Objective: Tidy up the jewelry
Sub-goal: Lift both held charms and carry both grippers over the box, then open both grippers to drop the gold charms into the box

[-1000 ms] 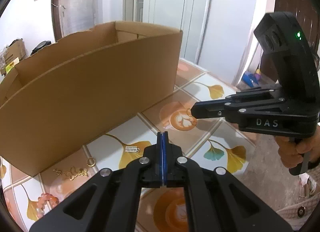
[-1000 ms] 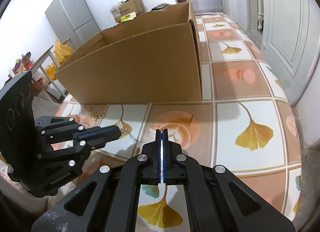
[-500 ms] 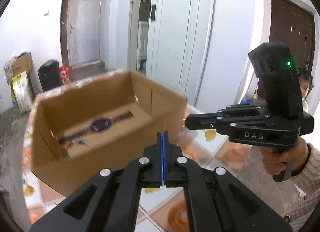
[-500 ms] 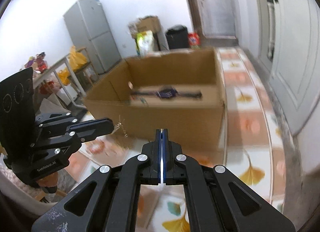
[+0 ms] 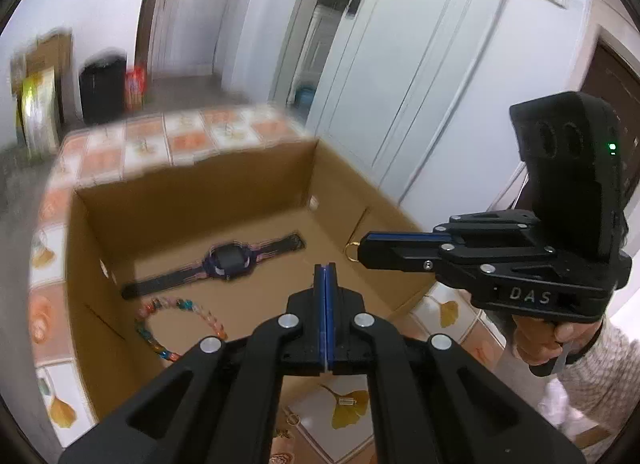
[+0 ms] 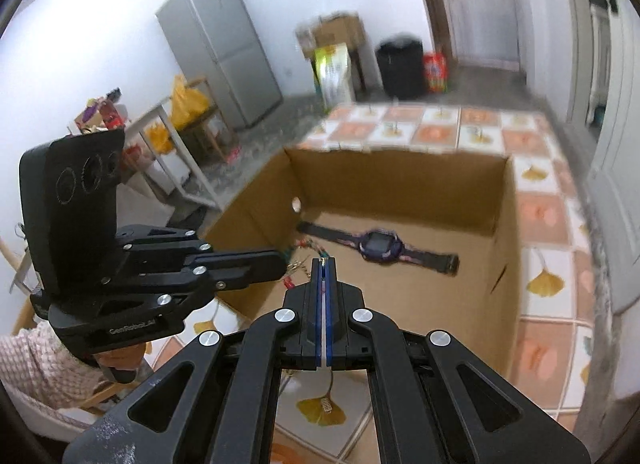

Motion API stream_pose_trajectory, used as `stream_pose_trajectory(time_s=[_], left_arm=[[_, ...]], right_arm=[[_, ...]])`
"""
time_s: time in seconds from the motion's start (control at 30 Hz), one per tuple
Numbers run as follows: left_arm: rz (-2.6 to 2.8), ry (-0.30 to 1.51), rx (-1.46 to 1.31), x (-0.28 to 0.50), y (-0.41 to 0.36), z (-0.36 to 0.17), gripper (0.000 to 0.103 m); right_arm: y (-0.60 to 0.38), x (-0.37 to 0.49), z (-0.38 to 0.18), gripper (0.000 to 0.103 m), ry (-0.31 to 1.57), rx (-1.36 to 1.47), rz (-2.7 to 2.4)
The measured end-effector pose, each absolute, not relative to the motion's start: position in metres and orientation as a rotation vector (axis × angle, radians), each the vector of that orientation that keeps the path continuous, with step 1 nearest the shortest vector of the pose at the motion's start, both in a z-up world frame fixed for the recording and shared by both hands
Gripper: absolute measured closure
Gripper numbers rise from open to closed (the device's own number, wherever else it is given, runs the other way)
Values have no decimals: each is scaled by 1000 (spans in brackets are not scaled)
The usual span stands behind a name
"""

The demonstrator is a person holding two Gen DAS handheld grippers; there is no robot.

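An open cardboard box [image 5: 192, 200] [image 6: 504, 248] stands on the tiled table. Inside lie a purple watch [image 5: 228, 260] [image 6: 380, 246] and a coloured bead bracelet [image 5: 160, 338]. My left gripper [image 5: 325, 268] [image 6: 282, 262] is shut on a thin gold chain [image 6: 295, 266] that dangles at its tip over the box's near edge. My right gripper [image 6: 325, 262] [image 5: 362, 250] is shut on a small gold ring [image 5: 351, 251], held over the box's right wall. Both grippers hang above the box.
On the table in front of the box lie a small silver charm [image 5: 346, 401] [image 6: 326, 406] and more gold jewelry [image 5: 292, 420]. Beyond are a fridge [image 6: 224, 52], a black bin [image 5: 102, 84], a side table [image 6: 176, 132] and doors.
Both grippers have risen from table level to above the box and tilted down, so the box's inside with the watch and bracelet now shows. Each carries a gold piece.
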State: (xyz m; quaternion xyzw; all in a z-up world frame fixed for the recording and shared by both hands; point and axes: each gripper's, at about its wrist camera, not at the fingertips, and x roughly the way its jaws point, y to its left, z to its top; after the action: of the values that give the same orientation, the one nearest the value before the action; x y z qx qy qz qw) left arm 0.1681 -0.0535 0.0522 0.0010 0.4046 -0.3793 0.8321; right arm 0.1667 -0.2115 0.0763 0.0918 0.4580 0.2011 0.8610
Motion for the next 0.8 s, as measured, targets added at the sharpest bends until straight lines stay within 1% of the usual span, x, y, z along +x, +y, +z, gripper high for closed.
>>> stream_pose_trajectory(time_s=[0.1,0.27,0.3,0.33,0.43,0.53,0.8], left_arm=[[-784,977,-22,197,-60,31,103],[-744,1083,13,218,-73,8,103],[-736,1097,16,221,-75,5,103],[-729,1106,21,223,-77,3,102],[-699,1128,39,229,-82,-3,102],[-691,1133,57,231,-84,-4,102],[-679,1146,46,234,-82,-3,102]], right_arm=[[-214,189,58,103,1057,219,403],[-217,213,31,103,1165,232,377],[-217,215,27,102,1179,233,375],[-218,218,24,99,1189,237,368],[-221,220,23,97,1194,236,351],[-222,221,23,90,1186,223,332],[-230,221,29,90,1162,228,320]])
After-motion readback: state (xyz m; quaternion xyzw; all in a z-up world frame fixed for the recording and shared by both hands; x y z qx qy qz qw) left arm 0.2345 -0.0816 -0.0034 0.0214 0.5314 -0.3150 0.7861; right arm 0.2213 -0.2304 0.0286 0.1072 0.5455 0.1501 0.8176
